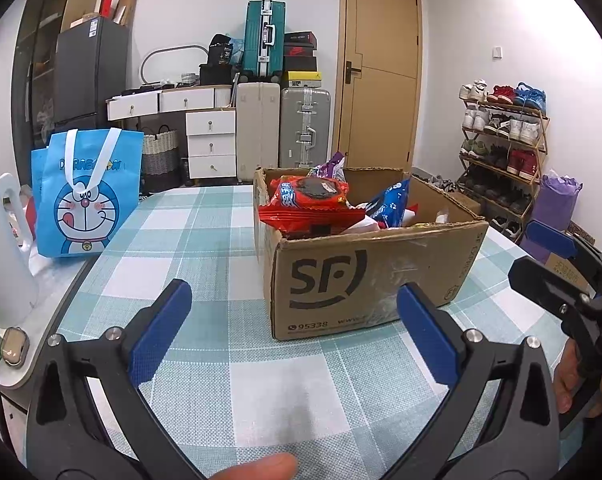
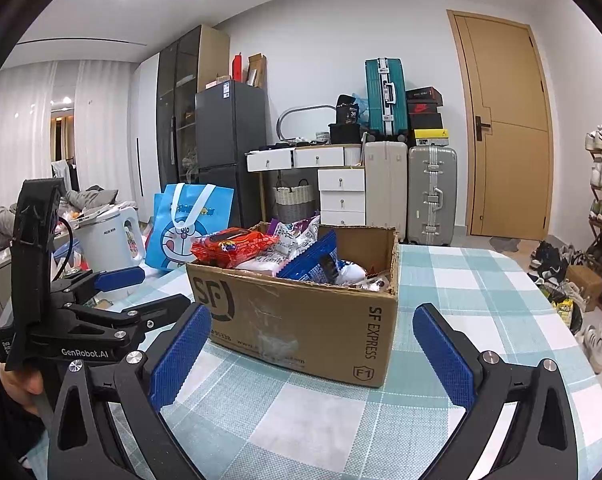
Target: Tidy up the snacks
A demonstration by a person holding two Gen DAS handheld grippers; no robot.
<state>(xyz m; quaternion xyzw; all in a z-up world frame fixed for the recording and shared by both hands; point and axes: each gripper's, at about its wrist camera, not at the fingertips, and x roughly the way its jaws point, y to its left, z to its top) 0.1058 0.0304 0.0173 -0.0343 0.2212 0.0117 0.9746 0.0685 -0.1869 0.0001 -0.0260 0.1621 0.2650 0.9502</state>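
Note:
A brown SF cardboard box point(image 1: 365, 280) point(image 2: 301, 320) stands open on the checked tablecloth, full of snack packs. A red cookie pack point(image 1: 309, 200) point(image 2: 237, 246) lies on top at the left, a blue pack point(image 1: 391, 204) point(image 2: 313, 260) beside it, and a purple-white pack point(image 1: 331, 166) point(image 2: 305, 230) behind. My left gripper point(image 1: 293, 312) is open just before the box's front left, empty. My right gripper point(image 2: 313, 340) is open in front of the box's near corner, empty. Each gripper shows at the edge of the other's view.
A blue Doraemon tote bag point(image 1: 85, 196) point(image 2: 189, 224) stands at the table's left, with a white kettle point(image 1: 5, 248) point(image 2: 109, 236) beside it. The checked tablecloth point(image 1: 205, 248) covers the table. A shoe rack point(image 1: 505, 148), suitcases point(image 1: 305, 128) and drawers fill the room behind.

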